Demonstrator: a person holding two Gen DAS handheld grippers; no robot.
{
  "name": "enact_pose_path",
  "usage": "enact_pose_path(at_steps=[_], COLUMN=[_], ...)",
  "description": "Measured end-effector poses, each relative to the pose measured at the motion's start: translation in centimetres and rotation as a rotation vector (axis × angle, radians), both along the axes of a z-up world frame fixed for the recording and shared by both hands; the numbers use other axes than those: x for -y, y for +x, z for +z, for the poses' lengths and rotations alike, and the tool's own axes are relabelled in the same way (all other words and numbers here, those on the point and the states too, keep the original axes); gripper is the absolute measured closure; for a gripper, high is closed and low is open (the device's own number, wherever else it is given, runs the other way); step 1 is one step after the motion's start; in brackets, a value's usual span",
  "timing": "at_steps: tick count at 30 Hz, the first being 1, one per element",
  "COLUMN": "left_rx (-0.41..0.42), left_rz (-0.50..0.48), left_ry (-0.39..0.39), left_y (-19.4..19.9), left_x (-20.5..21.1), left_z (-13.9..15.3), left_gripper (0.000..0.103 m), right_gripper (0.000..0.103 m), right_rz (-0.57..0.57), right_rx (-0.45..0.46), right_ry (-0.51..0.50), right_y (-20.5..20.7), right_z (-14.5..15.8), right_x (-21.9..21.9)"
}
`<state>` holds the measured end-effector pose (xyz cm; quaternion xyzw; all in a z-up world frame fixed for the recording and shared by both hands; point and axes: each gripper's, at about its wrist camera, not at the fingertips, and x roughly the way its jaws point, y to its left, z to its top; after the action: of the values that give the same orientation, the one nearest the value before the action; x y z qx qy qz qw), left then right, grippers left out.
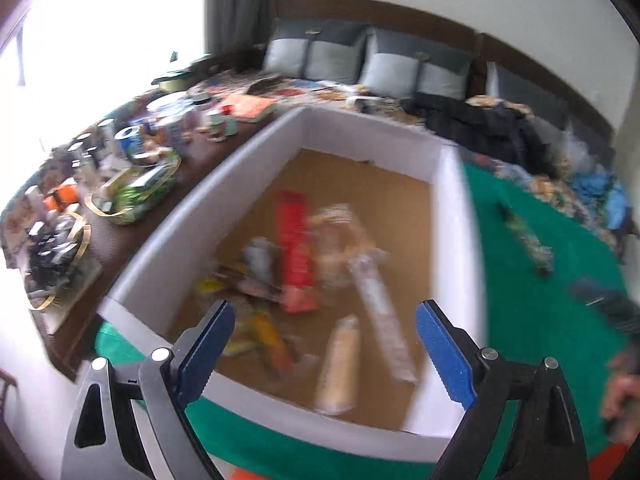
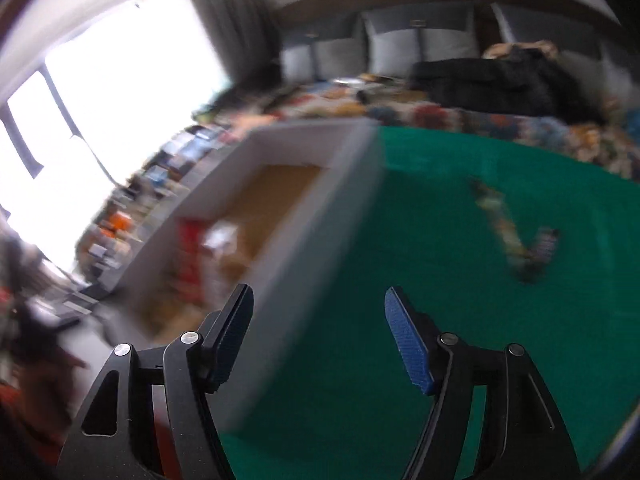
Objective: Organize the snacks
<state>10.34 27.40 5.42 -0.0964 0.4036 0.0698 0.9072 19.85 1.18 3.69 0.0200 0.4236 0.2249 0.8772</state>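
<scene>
Both ribbed blue claws, left claw (image 1: 325, 322) and right claw (image 2: 319, 308), spread empty above the white-walled cardboard box (image 1: 456, 216).

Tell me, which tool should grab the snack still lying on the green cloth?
Probably the right tool. It is open and looks onto the green cloth where the loose snack lies. The left tool faces the box.

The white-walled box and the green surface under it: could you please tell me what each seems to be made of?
The white-walled box looks like cardboard: matte white walls and a raw brown floor inside. The green surface looks like matte cloth or felt, showing no glare; blur leaves the weave unclear.
</scene>
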Motion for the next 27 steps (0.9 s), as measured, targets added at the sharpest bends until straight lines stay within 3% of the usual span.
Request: enact_pose_path(at_steps=[5, 9, 12, 15, 18, 27], left_rx=[0.061, 0.051, -0.030, -0.117, -0.128, -0.159], left_rz=[-0.211, -0.397, -0.496, -0.504, -0.461, -0.395], left_ry=[-0.081, -0.128, -0.100, -0.059, -0.036, 0.122], left_y=[-0.6, 0.2, 2.0, 4.6, 7.1, 10.5], left_x=[9.6, 18.1, 24.5, 29.2, 31.2, 33.2], left_z=[1.7, 0.5, -3.5, -8.4, -10.7, -15.0], left_gripper=[0.004, 0.000, 0.000, 0.001, 0.001, 0.001], right_gripper=[0.032, 0.031, 0.031, 0.031, 0.031, 0.017], right_rz=[-0.161, -0.254, -0.321, -0.349, -0.363, -0.340], right_rx=[-0.007, 0.000, 0.006, -0.007, -0.012, -0.035], right_ry=[-0.269, -0.341, -0.316, -0.244, -0.186, -0.252], right_y=[-1.4, -3.9, -5.1, -5.7, -5.4, -5.9], right_z=[-7.9, -10.5, -11.8, -12.6, -12.1, -13.1], right_x=[12.8, 20.4, 24.6, 27.2, 27.9, 27.1])
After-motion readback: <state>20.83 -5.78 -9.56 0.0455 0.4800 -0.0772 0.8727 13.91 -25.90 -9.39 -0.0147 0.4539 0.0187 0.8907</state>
